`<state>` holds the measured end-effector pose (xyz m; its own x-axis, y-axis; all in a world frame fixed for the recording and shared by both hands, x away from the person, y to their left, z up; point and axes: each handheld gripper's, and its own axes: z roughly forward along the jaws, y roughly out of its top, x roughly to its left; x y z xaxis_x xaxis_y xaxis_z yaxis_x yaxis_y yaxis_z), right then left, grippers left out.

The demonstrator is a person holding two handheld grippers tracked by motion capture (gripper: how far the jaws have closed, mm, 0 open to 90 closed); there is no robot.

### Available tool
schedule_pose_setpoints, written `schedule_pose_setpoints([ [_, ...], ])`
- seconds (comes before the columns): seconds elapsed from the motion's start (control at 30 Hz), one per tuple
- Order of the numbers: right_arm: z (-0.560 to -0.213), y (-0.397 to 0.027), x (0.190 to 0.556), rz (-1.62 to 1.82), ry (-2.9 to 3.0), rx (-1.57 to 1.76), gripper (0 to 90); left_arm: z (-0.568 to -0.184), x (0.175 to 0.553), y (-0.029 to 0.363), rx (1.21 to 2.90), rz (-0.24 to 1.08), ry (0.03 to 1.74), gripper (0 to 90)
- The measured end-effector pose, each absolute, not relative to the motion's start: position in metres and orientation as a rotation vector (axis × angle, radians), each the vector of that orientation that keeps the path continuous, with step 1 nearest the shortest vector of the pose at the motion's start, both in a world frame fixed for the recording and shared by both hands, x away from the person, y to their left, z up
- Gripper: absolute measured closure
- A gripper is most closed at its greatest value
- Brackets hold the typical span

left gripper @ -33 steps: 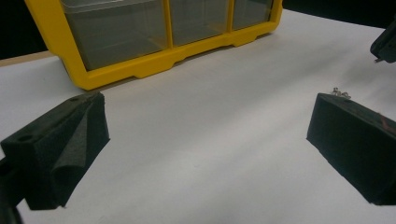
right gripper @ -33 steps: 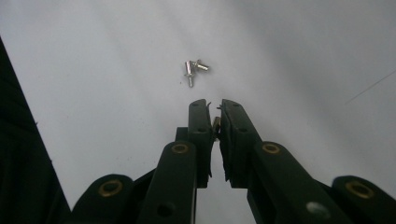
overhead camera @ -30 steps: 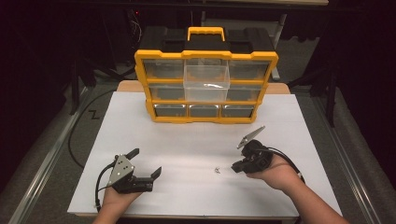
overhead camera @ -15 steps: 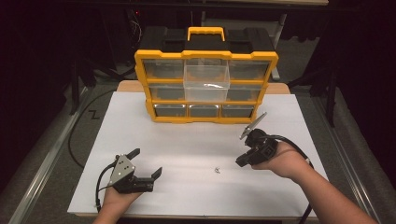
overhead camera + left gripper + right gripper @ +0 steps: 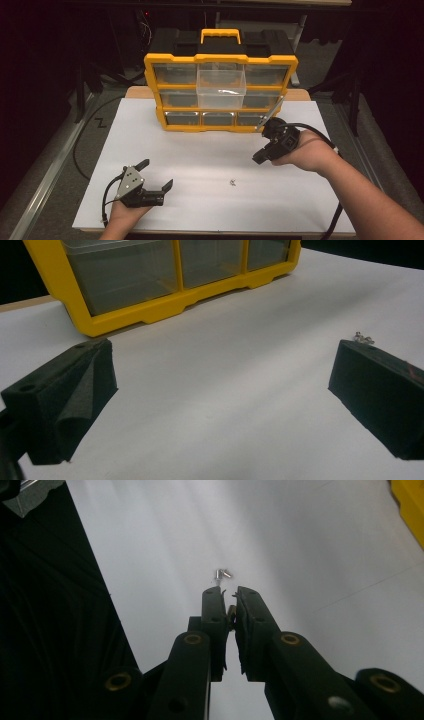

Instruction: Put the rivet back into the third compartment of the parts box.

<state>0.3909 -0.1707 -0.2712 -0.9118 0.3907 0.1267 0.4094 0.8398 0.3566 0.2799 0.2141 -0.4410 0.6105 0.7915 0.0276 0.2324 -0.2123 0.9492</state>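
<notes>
Small screws picked from a white desk in front of a yellow drawer organizer.

The left gripper is rested low on the desk at the near left, its fingers spread wide with nothing between them. Near the desk's middle, a tiny cluster of shiny silver screws is left lying loose on the white surface. At the right, the right gripper is held raised above the desk near the organizer's lower right corner; its fingers are closed narrow on a small brass-and-silver screw, pinched near the tips.
</notes>
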Motion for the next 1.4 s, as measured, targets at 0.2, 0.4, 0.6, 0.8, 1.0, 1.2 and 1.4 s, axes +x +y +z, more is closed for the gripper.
schedule_pose_setpoints([
  [0.2,-0.243,-0.169,0.394,-0.577,-2.976,-0.613,84.7,-0.441,0.28,0.214,1.749,0.64,0.836,0.3],
  [0.4,-0.226,-0.169,0.396,-0.566,-2.988,-0.602,84.7,-0.441,0.279,0.214,1.755,0.635,0.828,0.3],
  [0.6,-0.208,-0.167,0.399,-0.566,-3.008,-0.592,84.7,-0.441,0.279,0.214,1.754,0.636,0.828,0.3],
  [0.8,-0.191,-0.164,0.402,-0.569,-3.021,-0.578,84.7,-0.441,0.279,0.214,1.756,0.632,0.826,0.3],
  [1.0,-0.173,-0.16,0.406,-0.575,-3.046,-0.571,84.7,-0.441,0.279,0.214,1.757,0.627,0.825,0.3],
  [1.2,-0.152,-0.155,0.408,-0.629,-3.054,-0.574,84.7,-0.441,0.279,0.214,1.762,0.628,0.819,0.3],
  [1.4,-0.135,-0.147,0.413,-0.631,-3.067,-0.564,84.7,-0.441,0.279,0.215,1.751,0.624,0.818,0.3],
])
